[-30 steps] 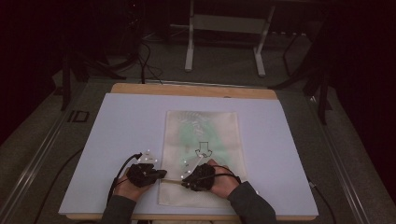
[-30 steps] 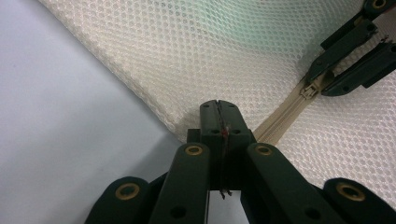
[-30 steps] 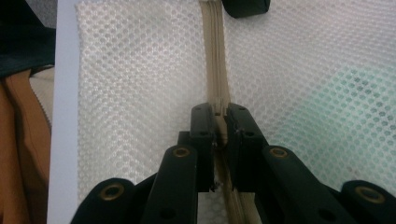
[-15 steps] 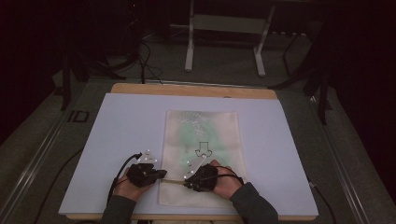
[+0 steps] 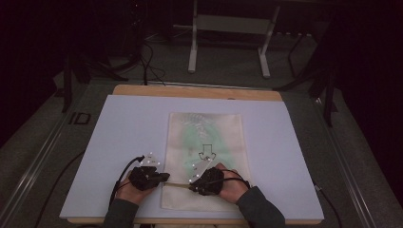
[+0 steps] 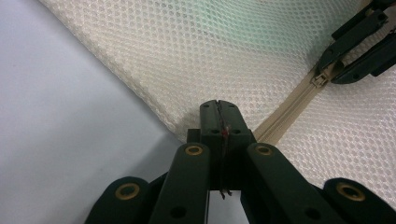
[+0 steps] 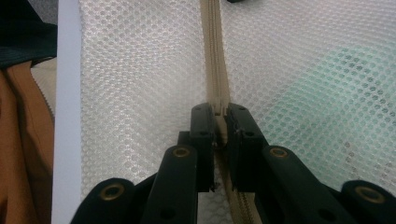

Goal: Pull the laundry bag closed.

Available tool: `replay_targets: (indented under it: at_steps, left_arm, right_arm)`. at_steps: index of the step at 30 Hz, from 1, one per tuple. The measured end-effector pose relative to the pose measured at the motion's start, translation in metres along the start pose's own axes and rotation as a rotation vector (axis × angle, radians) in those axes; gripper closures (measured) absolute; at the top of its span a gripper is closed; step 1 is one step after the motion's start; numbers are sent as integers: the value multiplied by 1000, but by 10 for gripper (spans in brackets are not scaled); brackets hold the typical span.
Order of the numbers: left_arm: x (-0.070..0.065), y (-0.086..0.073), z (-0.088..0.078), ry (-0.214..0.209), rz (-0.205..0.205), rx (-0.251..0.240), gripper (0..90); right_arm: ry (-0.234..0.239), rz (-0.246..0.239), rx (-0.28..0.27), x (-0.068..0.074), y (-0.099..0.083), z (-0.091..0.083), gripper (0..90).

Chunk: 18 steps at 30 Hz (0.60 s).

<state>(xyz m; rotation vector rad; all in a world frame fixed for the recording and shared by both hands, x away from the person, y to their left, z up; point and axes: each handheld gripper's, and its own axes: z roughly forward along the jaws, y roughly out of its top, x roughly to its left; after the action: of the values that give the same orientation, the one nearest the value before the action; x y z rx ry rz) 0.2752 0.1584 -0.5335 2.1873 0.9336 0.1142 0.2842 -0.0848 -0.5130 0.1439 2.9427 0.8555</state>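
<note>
A cream mesh bag point(image 5: 205, 124) lies flat on the white tabletop point(image 5: 123, 133), with something pale green point(image 5: 202, 135) inside it. A tan zipper point(image 5: 178, 185) runs along its near end. My left gripper point(image 5: 167, 177) is shut on the bag's left edge at the zipper's end; in the left gripper view the jaws point(image 6: 217, 106) meet with a thin bit of material between them. My right gripper point(image 5: 191, 186) is shut on the zipper pull point(image 6: 319, 80). In the right gripper view its jaws point(image 7: 219, 114) clamp the tan zipper point(image 7: 214, 56), which runs straight ahead.
A black arrow mark point(image 5: 207, 152) shows on the bag. The table's wooden far edge point(image 5: 190, 91) borders the white top. Behind it stand a metal frame point(image 5: 228, 42) and floor cables point(image 5: 147, 66). The near table edge point(image 7: 65, 116) lies just left of the bag.
</note>
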Motion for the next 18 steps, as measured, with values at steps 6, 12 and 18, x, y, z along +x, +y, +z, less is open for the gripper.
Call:
replay_targets:
  at_steps: [6, 12, 18]
  left_arm:
    - [0, 0, 0, 1, 1, 0, 896]
    - [0, 0, 0, 0, 1, 0, 896]
    - [0, 0, 0, -1, 1, 1, 896]
  right_arm:
    - [-1, 4, -3, 0, -3, -2, 824]
    - [-4, 1, -1, 0, -3, -2, 824]
    - [-10, -7, 12, 2, -3, -4, 824]
